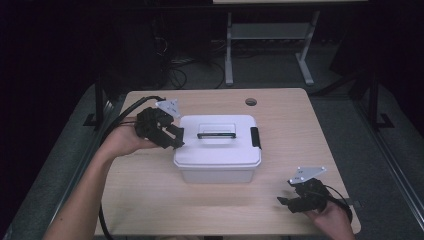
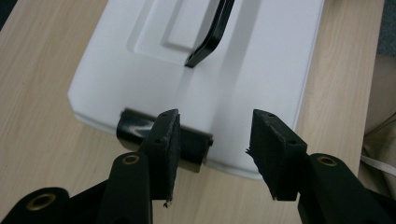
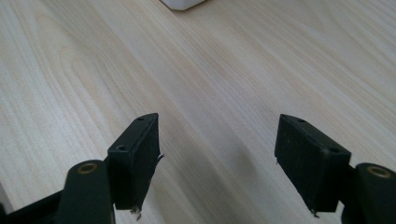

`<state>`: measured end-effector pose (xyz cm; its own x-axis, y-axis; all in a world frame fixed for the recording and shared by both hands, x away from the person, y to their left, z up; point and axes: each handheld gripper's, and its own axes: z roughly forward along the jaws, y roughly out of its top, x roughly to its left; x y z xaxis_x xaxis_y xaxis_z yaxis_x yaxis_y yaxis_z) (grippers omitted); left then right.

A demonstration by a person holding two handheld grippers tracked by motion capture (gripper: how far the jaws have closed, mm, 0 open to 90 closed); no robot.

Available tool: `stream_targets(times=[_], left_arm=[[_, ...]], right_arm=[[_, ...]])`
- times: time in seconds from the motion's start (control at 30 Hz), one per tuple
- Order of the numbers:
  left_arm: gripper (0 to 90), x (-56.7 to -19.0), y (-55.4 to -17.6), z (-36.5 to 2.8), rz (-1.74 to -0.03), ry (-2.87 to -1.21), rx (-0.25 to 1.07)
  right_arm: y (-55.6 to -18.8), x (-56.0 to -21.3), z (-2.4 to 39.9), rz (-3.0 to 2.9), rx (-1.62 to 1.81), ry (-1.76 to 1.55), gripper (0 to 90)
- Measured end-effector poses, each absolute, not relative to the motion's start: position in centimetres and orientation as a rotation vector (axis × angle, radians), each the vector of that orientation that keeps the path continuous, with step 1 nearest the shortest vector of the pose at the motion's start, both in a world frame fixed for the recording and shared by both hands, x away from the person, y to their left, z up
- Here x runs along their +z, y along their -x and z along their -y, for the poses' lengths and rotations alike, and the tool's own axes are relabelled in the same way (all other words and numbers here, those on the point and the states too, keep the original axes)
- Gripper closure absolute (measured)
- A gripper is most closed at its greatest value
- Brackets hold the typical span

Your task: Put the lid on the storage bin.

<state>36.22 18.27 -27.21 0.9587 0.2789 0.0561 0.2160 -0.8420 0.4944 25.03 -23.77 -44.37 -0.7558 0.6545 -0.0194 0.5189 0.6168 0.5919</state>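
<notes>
A white plastic box (image 1: pixel 218 162) with a shut lid (image 2: pixel 252 60) stands in the middle of the wooden table (image 1: pixel 295 125). On the lid lies a black carrying handle (image 1: pixel 216 135), and a black latch (image 1: pixel 255 137) sits at the box's right end. My left gripper (image 1: pixel 175 136) is open at the box's left end. In the left gripper view its jaws (image 2: pixel 215 135) stand just before the lid's edge, with the left latch (image 2: pixel 191 144) partly behind the left one. My right gripper (image 1: pixel 286 202) is open low over bare table, near the front right corner, apart from the box.
A round cable hole (image 1: pixel 251 102) sits near the table's far edge. Beyond the table stand the grey legs of another desk (image 1: pixel 229 55). A black cable (image 1: pixel 120 117) trails off the left edge from the left gripper. A corner of the box (image 3: pixel 183 3) shows ahead of the right gripper.
</notes>
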Motion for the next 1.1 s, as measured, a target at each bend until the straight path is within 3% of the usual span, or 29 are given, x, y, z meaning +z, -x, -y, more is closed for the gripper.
stream_targets(times=[1.1], left_arm=[[46.2,-30.6,-34.2,-24.3,-0.532,-2.539,0.147]], right_arm=[[-25.1,-44.4,23.7,-2.607,0.821,-0.959,30.1]])
